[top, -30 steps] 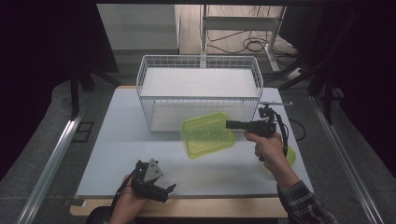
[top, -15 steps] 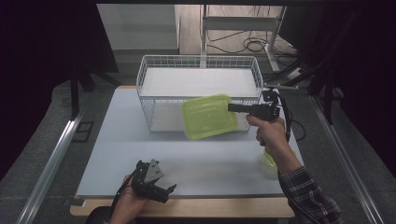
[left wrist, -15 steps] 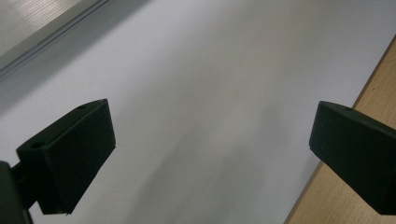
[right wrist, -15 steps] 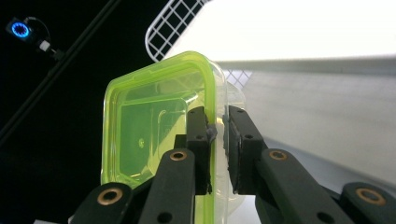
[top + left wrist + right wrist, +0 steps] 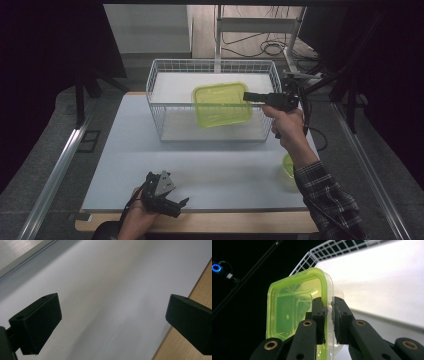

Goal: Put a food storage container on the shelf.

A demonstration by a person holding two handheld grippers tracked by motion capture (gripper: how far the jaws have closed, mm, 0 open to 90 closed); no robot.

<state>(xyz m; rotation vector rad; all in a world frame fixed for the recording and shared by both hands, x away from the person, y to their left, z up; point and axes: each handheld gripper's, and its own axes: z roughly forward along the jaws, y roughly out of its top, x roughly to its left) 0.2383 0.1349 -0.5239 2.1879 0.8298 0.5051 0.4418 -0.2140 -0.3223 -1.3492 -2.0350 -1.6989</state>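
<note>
right gripper (image 5: 328,312) clamps the translucent green plastic container (image 5: 221,104) above the white wire basket (image 5: 165,107).

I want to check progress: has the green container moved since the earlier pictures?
Yes. The green container, held by the right gripper, went up and away from the person, now over the wire basket.

I see the container (image 5: 287,315) as glossy, see-through lime-green plastic with a smooth rim. The basket (image 5: 165,107) is thin white-coated metal wire. My right tool (image 5: 329,312) looks matt black plastic with brass-coloured rivets. The tabletop (image 5: 150,150) is smooth matt white, edged in pale wood.
</note>
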